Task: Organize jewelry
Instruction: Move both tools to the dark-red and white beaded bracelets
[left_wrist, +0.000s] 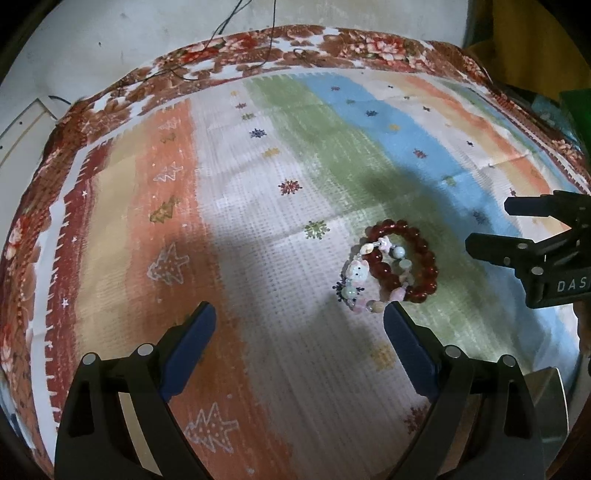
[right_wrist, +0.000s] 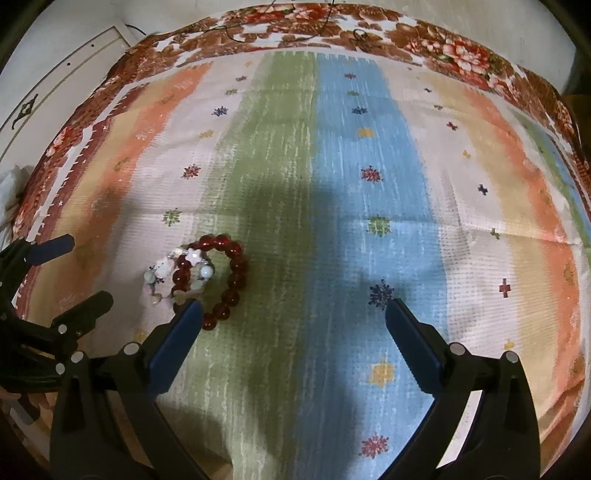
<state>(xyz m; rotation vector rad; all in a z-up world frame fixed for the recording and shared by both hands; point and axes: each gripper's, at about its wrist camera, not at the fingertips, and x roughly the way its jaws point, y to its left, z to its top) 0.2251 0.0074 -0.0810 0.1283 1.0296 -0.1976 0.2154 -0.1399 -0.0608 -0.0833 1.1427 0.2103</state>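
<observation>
On the striped cloth (right_wrist: 347, 184), two bracelets are seen lying together near the boundary of the white and green stripes. The red bead bracelet (left_wrist: 424, 258) is formed of round, glossy, translucent dark-red beads in a closed ring. The pastel charm bracelet (left_wrist: 360, 275) is made up of mixed pale beads — white, mint and pink — with a star-shaped bead and a small white cat-figure charm; it overlaps the red ring and rests partly within it. The cloth shows a woven, gridded texture printed with broad stripes of orange, cream, white, green and blue, dotted with small snowflake and tree motifs. A floral border (right_wrist: 454, 51) in brown and red is seen along the far edge, with thin dark cords lying across it.

The left gripper (left_wrist: 299, 314) is held with its blue-padded fingers wide apart and nothing between them; the bracelets lie just beyond its right fingertip. The right gripper (right_wrist: 293, 310) is likewise spread and holding nothing — its left fingertip stands just at the near side of the bracelets, though contact cannot be determined. Open cloth is noted far, left and right of the bracelets.
</observation>
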